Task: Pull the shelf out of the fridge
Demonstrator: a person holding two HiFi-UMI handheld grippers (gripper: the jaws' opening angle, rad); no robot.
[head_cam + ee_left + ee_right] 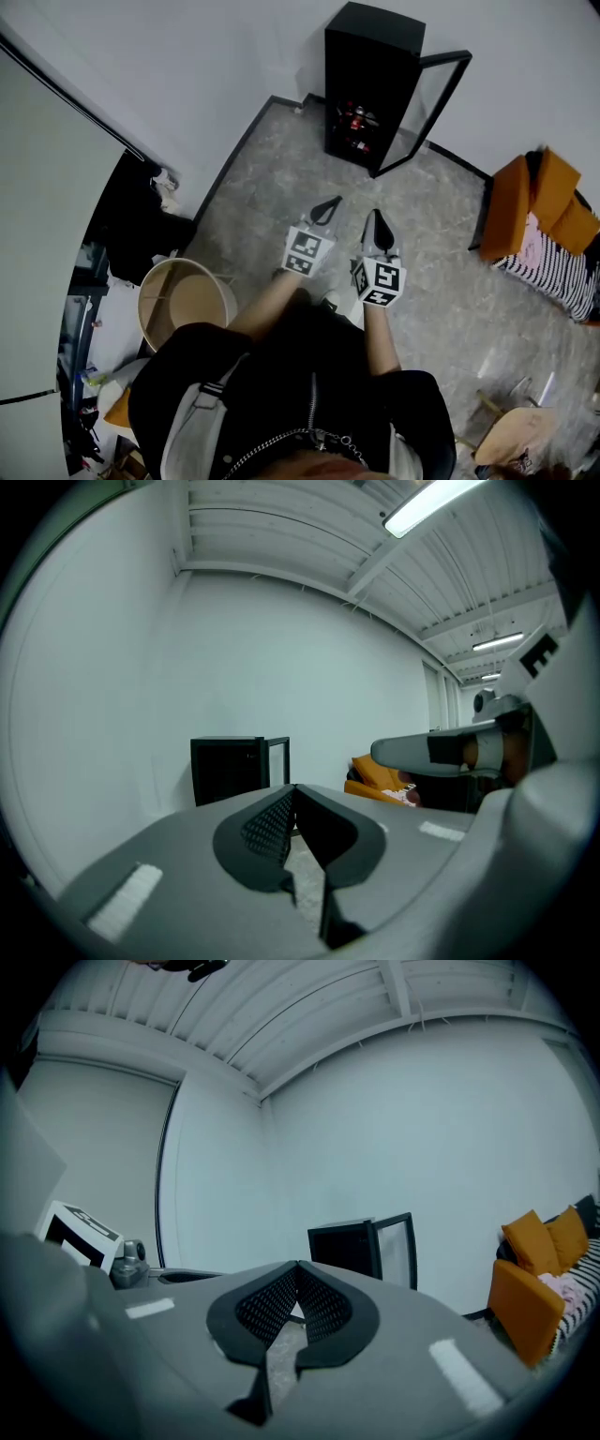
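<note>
facing one fridge (pixel 373 89), two grippers (pixel 332 204) (pixel 377 217), jaws closed

the fridge (pixel 373 56) has a matt black shell and a glossy glass door (pixel 429 105). the floor (pixel 281 183) before it looks like mottled grey stone. right of the fridge, the sofa (pixel 511 204) is cloth. the left hand-held gripper (pixel 293 789) is matt grey plastic with rough black pads (pixel 267 823).

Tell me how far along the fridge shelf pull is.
Done: fridge door stands open. In hand: nothing; left gripper and right gripper are both shut, empty, a stretch of floor short of the fridge. Left: reach in, grip the shelf, pull it out.
</note>
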